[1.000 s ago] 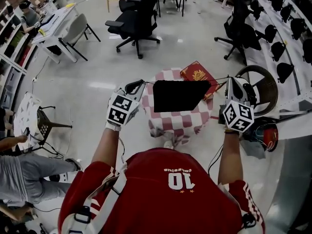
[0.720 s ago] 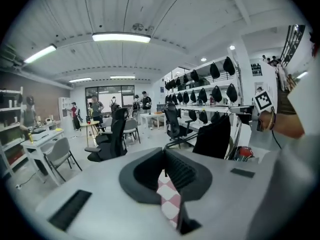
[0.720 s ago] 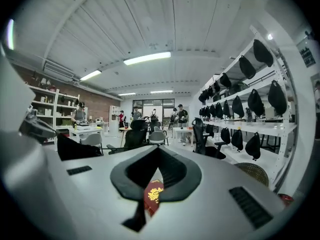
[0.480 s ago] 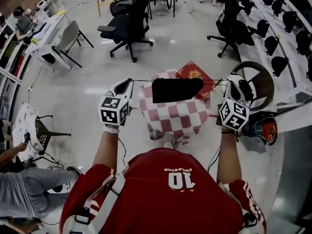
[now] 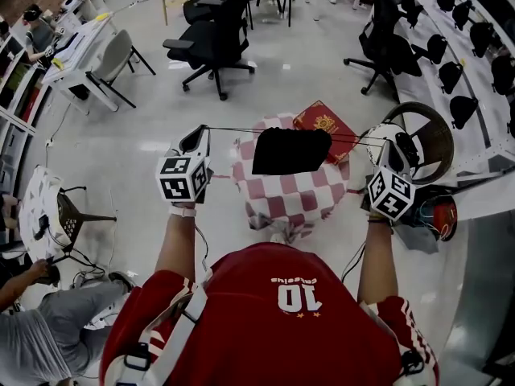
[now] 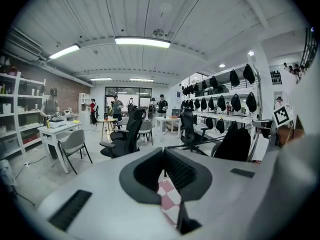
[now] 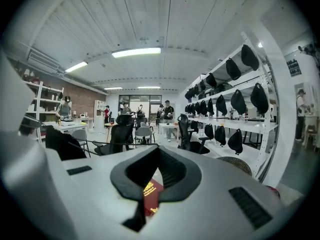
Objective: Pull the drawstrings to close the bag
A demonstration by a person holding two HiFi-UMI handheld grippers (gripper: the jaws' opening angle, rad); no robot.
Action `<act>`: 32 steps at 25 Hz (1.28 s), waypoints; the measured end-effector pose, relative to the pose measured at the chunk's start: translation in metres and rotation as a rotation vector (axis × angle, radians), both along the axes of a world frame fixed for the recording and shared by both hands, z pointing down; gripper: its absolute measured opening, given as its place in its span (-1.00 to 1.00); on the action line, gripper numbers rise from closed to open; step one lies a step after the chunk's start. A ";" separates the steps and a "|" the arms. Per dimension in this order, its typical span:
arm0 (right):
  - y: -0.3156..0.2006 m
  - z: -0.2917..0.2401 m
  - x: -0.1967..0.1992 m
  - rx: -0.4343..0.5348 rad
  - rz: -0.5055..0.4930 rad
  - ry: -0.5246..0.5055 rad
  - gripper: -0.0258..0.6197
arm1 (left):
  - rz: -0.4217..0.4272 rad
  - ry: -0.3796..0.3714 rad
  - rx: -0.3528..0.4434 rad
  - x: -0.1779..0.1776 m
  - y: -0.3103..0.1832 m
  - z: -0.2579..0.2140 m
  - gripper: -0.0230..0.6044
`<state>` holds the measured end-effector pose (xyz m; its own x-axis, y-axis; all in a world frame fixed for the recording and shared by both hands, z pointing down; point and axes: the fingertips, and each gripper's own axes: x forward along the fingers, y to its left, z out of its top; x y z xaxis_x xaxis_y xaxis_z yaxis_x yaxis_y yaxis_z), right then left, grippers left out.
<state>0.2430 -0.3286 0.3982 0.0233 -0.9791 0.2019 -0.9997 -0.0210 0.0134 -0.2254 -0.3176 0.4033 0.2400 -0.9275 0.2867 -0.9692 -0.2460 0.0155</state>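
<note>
A black drawstring bag (image 5: pixel 290 151) hangs in the air over a small table with a red-and-white checked cloth (image 5: pixel 296 195). A thin drawstring (image 5: pixel 233 129) runs taut from the bag's mouth to my left gripper (image 5: pixel 199 138), which is shut on it. A second drawstring (image 5: pixel 354 140) runs to my right gripper (image 5: pixel 388 145), also shut on it. In the left gripper view the bag (image 6: pixel 235 144) hangs to the right of the shut left gripper (image 6: pixel 164 156). In the right gripper view the bag (image 7: pixel 62 145) hangs to the left of the shut right gripper (image 7: pixel 159 156).
A red book (image 5: pixel 325 124) lies on the table's far right corner. A round wicker chair (image 5: pixel 428 140) stands to the right, black office chairs (image 5: pixel 213 43) beyond the table. Shelves with black bags (image 5: pixel 471 30) line the right wall. A person sits at lower left.
My left gripper has moved outward to the left, drawing more string out. The bag's mouth has gathered narrower. My right gripper has dropped slightly.
</note>
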 end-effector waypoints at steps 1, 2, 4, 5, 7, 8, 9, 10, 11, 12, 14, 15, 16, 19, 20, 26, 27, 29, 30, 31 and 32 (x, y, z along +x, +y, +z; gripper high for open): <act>0.001 0.001 0.004 -0.002 0.007 -0.008 -0.87 | -0.009 0.001 0.001 -0.004 0.000 0.000 -0.86; 0.001 0.002 0.009 -0.002 0.015 -0.016 -0.87 | -0.018 0.004 0.000 -0.007 0.000 0.001 -0.86; 0.002 0.002 0.017 -0.001 0.033 -0.025 -0.87 | -0.039 0.012 -0.005 -0.014 -0.001 0.003 -0.86; 0.002 0.001 0.020 0.000 0.043 -0.028 -0.87 | -0.052 0.017 -0.008 -0.018 -0.001 0.004 -0.86; 0.003 -0.001 0.026 0.003 0.060 -0.026 -0.87 | -0.076 0.032 -0.016 -0.025 -0.002 0.007 -0.86; 0.004 -0.001 0.029 0.006 0.068 -0.025 -0.87 | -0.084 0.042 -0.019 -0.029 -0.002 0.008 -0.86; 0.004 -0.002 0.033 0.007 0.076 -0.029 -0.87 | -0.089 0.050 -0.023 -0.031 -0.003 0.010 -0.86; 0.005 -0.002 0.037 0.008 0.084 -0.037 -0.87 | -0.091 0.055 -0.025 -0.033 -0.003 0.011 -0.86; 0.007 -0.002 0.042 0.009 0.093 -0.046 -0.87 | -0.091 0.058 -0.025 -0.034 -0.003 0.012 -0.86; 0.008 -0.002 0.047 0.011 0.101 -0.055 -0.87 | -0.089 0.057 -0.025 -0.035 -0.003 0.013 -0.86; 0.011 -0.001 0.056 0.019 0.120 -0.073 -0.87 | -0.082 0.049 -0.026 -0.033 -0.004 0.015 -0.86; 0.012 0.000 0.058 0.023 0.129 -0.082 -0.87 | -0.079 0.053 -0.032 -0.032 -0.006 0.017 -0.86; 0.013 0.002 0.060 0.027 0.135 -0.091 -0.87 | -0.077 0.065 -0.041 -0.030 -0.008 0.019 -0.87; 0.014 0.007 0.057 0.038 0.139 -0.098 -0.88 | -0.065 0.068 -0.063 -0.026 -0.013 0.023 -0.87; 0.013 0.008 0.055 0.040 0.133 -0.098 -0.88 | -0.058 0.057 -0.062 -0.024 -0.016 0.023 -0.87; -0.009 0.026 0.032 -0.005 0.056 -0.106 -0.87 | 0.005 0.061 -0.115 0.002 -0.037 0.042 -0.87; -0.013 0.030 0.028 -0.017 0.046 -0.105 -0.87 | 0.008 0.068 -0.125 0.006 -0.041 0.046 -0.87; -0.020 0.036 0.024 -0.040 0.034 -0.114 -0.87 | 0.011 0.084 -0.140 0.012 -0.049 0.051 -0.87; -0.024 0.039 0.024 -0.050 0.031 -0.122 -0.87 | 0.014 0.087 -0.146 0.015 -0.052 0.053 -0.87; -0.027 0.042 0.025 -0.059 0.028 -0.129 -0.87 | 0.018 0.087 -0.152 0.018 -0.056 0.056 -0.87; -0.030 0.045 0.025 -0.067 0.024 -0.133 -0.87 | 0.021 0.084 -0.158 0.021 -0.059 0.058 -0.87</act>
<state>0.2676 -0.3586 0.4435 0.0148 -0.9627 0.2701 -0.9920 -0.0481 -0.1169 -0.2045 -0.3766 0.4610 0.2883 -0.8671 0.4063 -0.9574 -0.2544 0.1364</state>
